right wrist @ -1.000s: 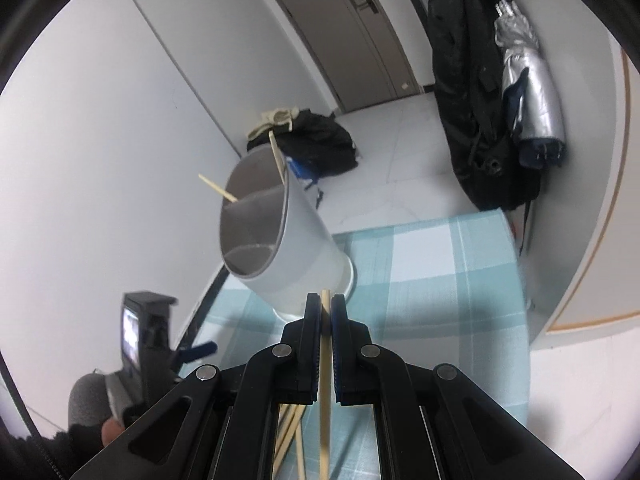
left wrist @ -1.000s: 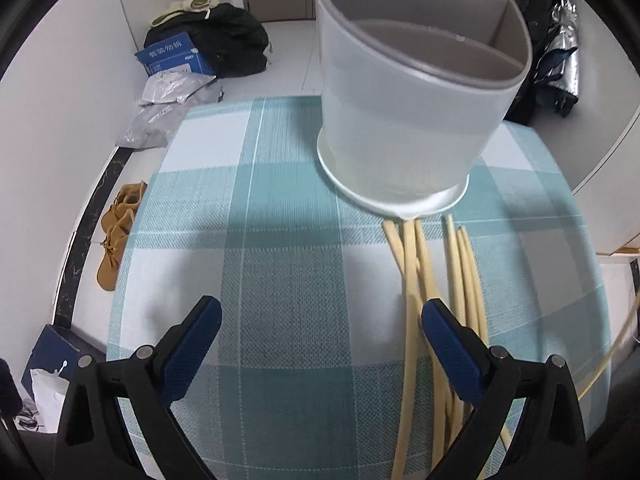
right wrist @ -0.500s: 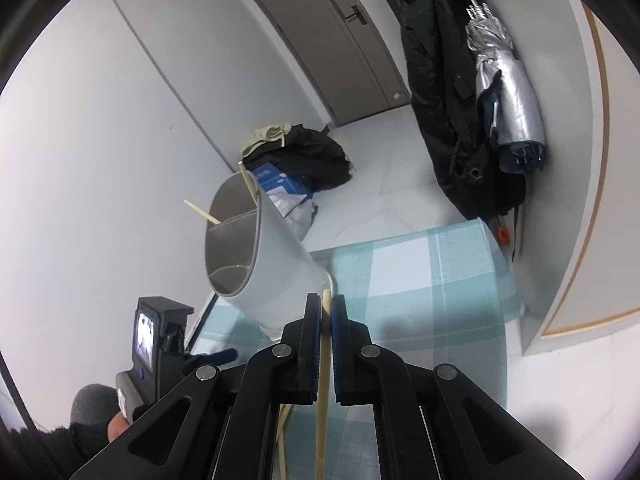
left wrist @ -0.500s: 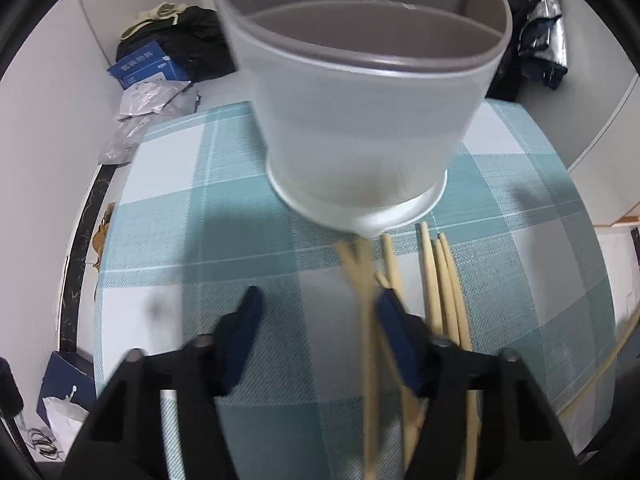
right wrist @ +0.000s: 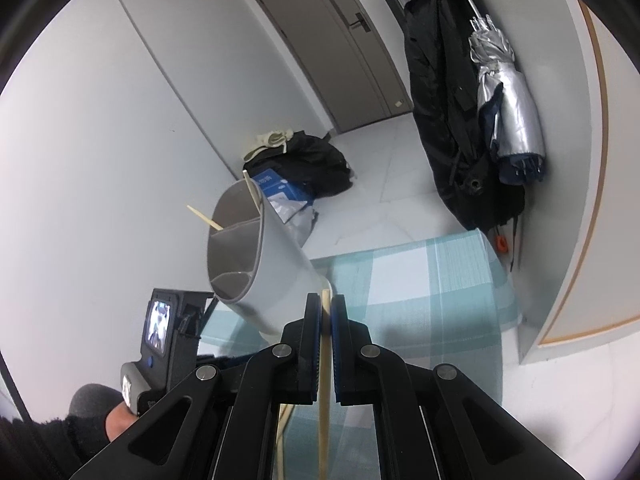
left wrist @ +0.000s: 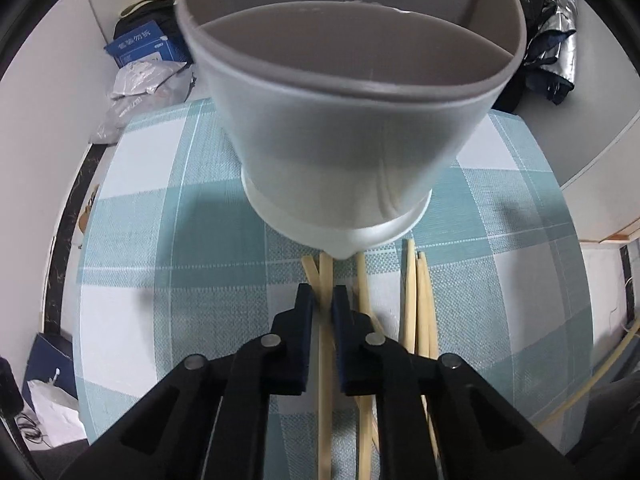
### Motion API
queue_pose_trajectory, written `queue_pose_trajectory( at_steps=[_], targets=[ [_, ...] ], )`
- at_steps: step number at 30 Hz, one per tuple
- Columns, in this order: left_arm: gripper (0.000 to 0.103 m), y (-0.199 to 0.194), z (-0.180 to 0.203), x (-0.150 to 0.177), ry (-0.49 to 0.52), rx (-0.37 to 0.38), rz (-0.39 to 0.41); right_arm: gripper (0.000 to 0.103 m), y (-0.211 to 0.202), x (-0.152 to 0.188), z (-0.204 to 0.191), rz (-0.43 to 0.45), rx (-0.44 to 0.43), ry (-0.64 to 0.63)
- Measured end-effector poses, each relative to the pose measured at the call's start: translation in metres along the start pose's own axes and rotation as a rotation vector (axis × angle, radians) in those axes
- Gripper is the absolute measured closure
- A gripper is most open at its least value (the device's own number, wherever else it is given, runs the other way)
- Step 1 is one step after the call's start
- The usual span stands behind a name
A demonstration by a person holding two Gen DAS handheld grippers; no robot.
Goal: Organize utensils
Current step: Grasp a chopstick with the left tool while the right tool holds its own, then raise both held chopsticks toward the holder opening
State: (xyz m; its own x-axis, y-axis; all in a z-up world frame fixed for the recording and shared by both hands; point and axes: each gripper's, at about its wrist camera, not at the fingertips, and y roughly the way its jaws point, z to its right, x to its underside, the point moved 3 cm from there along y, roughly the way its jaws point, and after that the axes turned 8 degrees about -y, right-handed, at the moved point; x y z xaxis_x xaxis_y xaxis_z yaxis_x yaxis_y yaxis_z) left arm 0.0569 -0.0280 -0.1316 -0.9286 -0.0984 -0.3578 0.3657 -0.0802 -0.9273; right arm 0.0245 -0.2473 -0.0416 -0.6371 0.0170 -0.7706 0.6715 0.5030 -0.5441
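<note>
Since a second ago the left gripper (left wrist: pixel 323 300) has slid over the loose chopsticks (left wrist: pixel 416 304) beside the divided holder (left wrist: pixel 348 136) on the checked cloth (left wrist: pixel 168 240); its jaws are closing around one chopstick (left wrist: pixel 325 276). The right gripper (right wrist: pixel 326 308) stays clamped on another chopstick (right wrist: pixel 325 376); two more stand in the holder.

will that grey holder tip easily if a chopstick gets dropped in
Possibly. The holder is tall, flaring above a narrower base, so a sideways knock could tip it. Its thin walls look like light plastic. Two chopsticks already lean at its rim without upsetting it.
</note>
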Motion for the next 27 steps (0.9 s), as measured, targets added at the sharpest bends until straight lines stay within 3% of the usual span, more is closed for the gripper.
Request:
queue_pose_trajectory(
  at_steps=[5,10,27],
  targets=[
    [0.1,-0.008,-0.006,0.012,-0.008,0.002,0.017,0.099,-0.001,0.0,-0.003,0.004,0.003,0.006],
    [0.1,-0.026,-0.013,0.015,-0.045,0.062,0.063,0.099,-0.006,0.001,-0.015,0.02,0.0,-0.024],
    [0.1,-0.111,-0.024,-0.013,-0.178,0.284,0.393,0.099,-0.013,0.0,-0.058,0.062,0.004,-0.1]
  ],
)
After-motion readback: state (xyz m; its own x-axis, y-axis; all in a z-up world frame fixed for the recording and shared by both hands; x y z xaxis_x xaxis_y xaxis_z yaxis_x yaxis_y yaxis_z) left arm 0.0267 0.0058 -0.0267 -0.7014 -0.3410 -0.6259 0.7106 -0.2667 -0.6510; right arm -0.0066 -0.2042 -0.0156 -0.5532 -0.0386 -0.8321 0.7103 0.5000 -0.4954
